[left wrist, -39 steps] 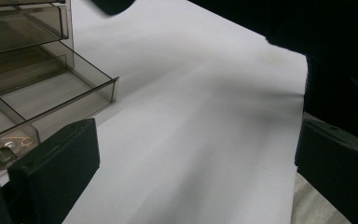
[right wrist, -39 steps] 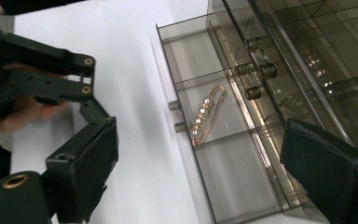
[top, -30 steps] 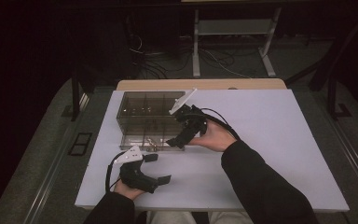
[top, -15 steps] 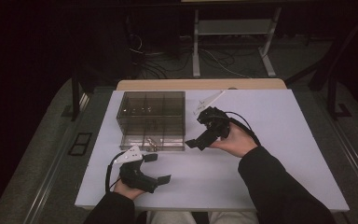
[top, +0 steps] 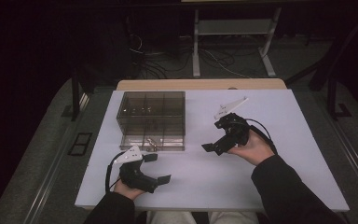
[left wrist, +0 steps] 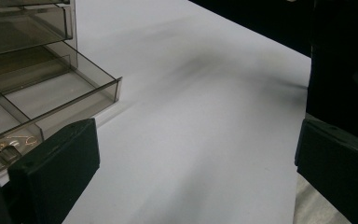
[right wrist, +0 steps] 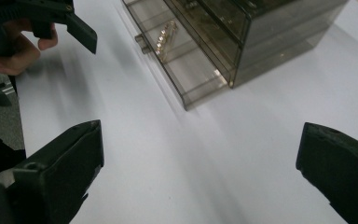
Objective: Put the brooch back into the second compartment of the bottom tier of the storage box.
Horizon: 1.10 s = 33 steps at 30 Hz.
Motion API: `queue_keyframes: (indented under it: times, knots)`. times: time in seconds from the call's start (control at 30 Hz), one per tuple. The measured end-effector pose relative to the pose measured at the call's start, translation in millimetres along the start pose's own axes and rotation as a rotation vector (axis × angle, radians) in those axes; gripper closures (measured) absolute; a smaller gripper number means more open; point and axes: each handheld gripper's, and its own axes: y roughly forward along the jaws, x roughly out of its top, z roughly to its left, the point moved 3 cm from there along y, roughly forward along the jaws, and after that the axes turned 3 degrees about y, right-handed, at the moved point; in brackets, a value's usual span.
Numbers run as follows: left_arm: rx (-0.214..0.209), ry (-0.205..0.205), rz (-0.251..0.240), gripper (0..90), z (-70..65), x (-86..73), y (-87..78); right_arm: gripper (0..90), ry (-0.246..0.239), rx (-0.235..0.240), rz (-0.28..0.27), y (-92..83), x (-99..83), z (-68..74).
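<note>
A smoky clear drawer box (top: 152,116) stands on the white table (top: 270,163), left of centre. Its bottom drawer (right wrist: 182,60) is pulled out a little and holds a small gold beaded piece (right wrist: 166,34). My left gripper (top: 157,168) rests near the front edge, just in front of the drawer, open and empty. Its jaws stand wide apart in the left gripper view, with the box (left wrist: 28,70) at the left. My right gripper (top: 214,145) hovers to the right of the box, apart from it, open with nothing between its jaws.
In the right gripper view the other hand and its gripper (right wrist: 51,18) sit at the upper left. A wooden strip (top: 200,84) borders the table's far edge, with a metal stand (top: 233,28) and cables on the dark floor behind. Bare table lies right of the box.
My right gripper has drawn back from the box's front, moving right and toward the person. The left gripper has stayed still.
</note>
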Motion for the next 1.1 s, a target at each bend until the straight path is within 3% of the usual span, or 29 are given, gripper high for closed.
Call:
queue_keyframes:
  times: [0.43, 1.1]
  knots:
    - [0.001, 0.0, 0.003, 0.0, -0.2, -0.2, 0.0, 0.4, 0.077, -0.037, -0.038, -17.0, -53.6, -12.9]
    - [0.009, -0.002, 0.003, 0.0, -0.2, -0.3, -1.2, 0.4, 0.191, -0.112, -0.122, -36.0, -117.4, -22.0]
